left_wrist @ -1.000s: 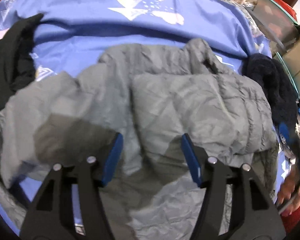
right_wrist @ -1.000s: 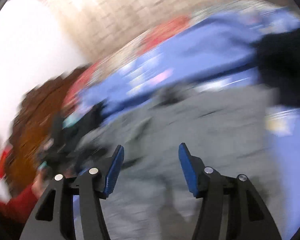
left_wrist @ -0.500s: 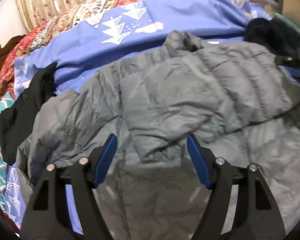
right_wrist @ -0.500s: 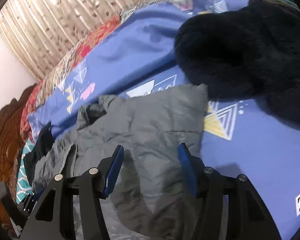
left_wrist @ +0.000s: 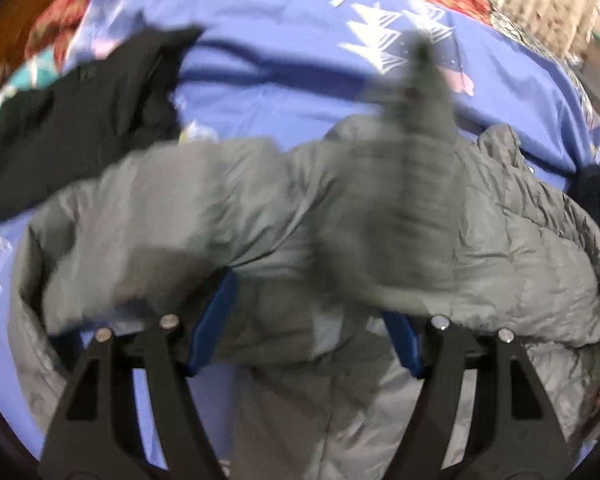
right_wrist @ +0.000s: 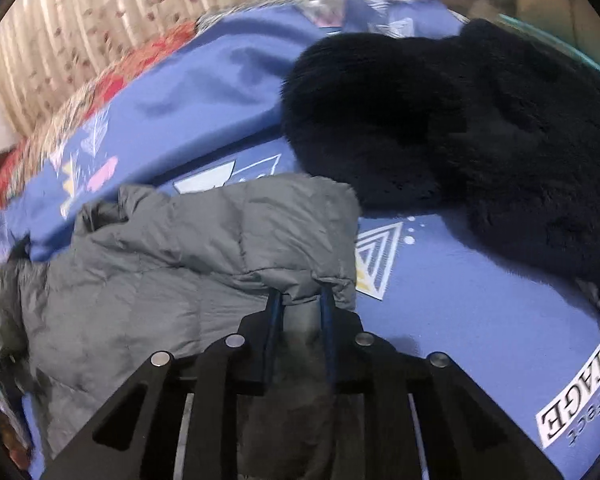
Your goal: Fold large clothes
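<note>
The right gripper [right_wrist: 300, 304] was closing its jaws on a bunched fold at the edge of the grey quilted puffer jacket [right_wrist: 160, 272]; the left gripper [left_wrist: 308, 328] hung spread above the same jacket, pinching nothing; the jacket lay crumpled mid-bed on the blue printed bedspread [right_wrist: 440, 312], stretching leftward from the right gripper, a dark fleecy garment [right_wrist: 460, 120] just beyond; the right hand seemed nearer the next fold.

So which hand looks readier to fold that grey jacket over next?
Probably the right: the right gripper is closing on the grey jacket hem, fabric between its jaws. The left gripper is open, gripping nothing.
</note>
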`<state>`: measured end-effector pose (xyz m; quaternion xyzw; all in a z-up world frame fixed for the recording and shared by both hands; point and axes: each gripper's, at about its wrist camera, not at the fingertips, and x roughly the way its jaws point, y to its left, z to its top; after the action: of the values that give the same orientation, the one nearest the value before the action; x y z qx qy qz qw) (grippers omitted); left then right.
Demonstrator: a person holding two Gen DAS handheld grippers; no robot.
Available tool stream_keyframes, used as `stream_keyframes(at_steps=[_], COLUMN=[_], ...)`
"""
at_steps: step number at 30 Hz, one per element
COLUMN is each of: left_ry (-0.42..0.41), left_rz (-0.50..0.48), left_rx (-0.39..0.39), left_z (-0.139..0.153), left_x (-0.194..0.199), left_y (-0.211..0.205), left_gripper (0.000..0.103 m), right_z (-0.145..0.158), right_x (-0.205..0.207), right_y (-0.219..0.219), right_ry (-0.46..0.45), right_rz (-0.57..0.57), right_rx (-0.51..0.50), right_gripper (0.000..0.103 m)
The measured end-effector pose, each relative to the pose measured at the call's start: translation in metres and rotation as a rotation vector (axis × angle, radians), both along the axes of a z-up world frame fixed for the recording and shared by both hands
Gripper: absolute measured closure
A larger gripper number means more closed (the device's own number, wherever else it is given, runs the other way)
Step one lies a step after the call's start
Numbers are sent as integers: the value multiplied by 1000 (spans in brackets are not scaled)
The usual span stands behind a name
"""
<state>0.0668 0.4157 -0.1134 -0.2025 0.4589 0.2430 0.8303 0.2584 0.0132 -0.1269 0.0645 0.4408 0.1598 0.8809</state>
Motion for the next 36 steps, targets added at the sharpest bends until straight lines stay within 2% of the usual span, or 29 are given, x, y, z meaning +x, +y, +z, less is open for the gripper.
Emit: stream_keyframes(at_steps=[3, 6, 8, 11, 14, 15, 16, 17, 18, 22, 23, 25, 28, 32, 34, 36], left_ry=[7, 11, 18, 29, 44, 54, 64, 69, 73, 82, 75, 57, 29, 25, 34, 44], left_rz=[-20, -58, -73, -72, -73, -76, -78, -79, -79, -91, -97, -114, -147, -145, -127, -96], left_rx=[-24, -31, -29, -34, -31, -26, -23, -24, -24, -24, -27, -26, -2, 25, 28, 38], left_z=[-5, -7, -8, -10, -12, -13, -14, -16, -17, -15, -11, -3, 10, 14, 12, 8], left_x=[-14, -17, -16, -12, -9, -9, -8, -10, -10, -17, -21, -31, -60, -108, -141, -176], left_y=[-6, -15, -19, -18, -20, -21, -21, -21, -22, -24, -25, -26, -31, -26, -19, -10], left_gripper=[34, 34, 34, 34, 34, 34, 34, 34, 34, 34, 34, 34, 34, 34, 34, 34], right_z=[8, 21, 26, 22, 3, -1, -3, -5, -6, -2, 3, 13, 25, 30, 28, 24], right_x=[-8, -29, -44, -58, -57, -55, -55, -53, -52, -57, -61, -71, -91, -121, -138, -156], right_y=[-4, -11, -10, -2, -4, -9, -13, -18, -26, -43, -47, -50, -39, 2, 30, 62], right_ry=[-7, -21, -29, -14, 36, 43, 30, 16, 6, -35, -50, -67, -105, -116, -122, -102], right_rz=[-3, 24, 54, 97, 84, 67, 43, 12, -22, -134, -153, -149, -108, 9, 79, 165], right_rx=[45, 140, 153, 90, -5, -16, -34, -62, -67, -90, -67, -8, 13, 37, 61, 113], right_gripper=[47, 40, 36, 30, 30, 33, 42, 67, 72, 72, 72, 71, 70, 64, 56, 41])
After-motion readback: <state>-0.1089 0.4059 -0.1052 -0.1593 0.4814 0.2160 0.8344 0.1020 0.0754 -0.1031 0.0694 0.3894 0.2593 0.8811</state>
